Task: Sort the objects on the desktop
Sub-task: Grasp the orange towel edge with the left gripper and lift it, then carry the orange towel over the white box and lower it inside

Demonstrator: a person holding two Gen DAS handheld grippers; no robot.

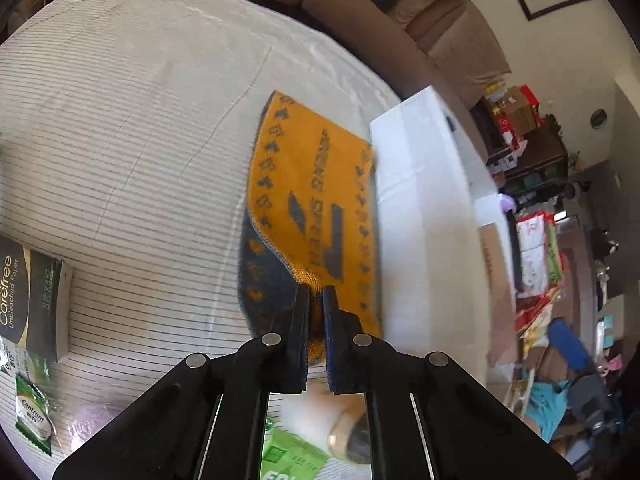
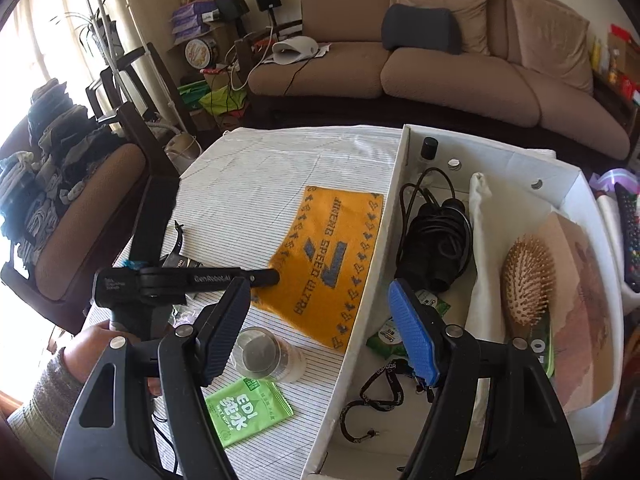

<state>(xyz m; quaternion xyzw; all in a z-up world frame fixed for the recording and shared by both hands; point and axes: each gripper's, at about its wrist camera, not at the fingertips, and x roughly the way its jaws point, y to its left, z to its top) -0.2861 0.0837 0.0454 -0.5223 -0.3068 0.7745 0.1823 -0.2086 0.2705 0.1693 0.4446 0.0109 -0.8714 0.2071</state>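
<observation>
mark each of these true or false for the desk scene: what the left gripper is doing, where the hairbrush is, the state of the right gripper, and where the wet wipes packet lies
1. The left gripper is shut on the orange towel. True.
2. The wooden hairbrush lies on the striped tablecloth. False: it is inside the white box.
3. The right gripper is open and holds nothing. True.
4. The green wet wipes packet is inside the white box. False: it lies on the tablecloth outside the box, near a clear cup.
5. A coiled black cable sits in the white box. True.
</observation>
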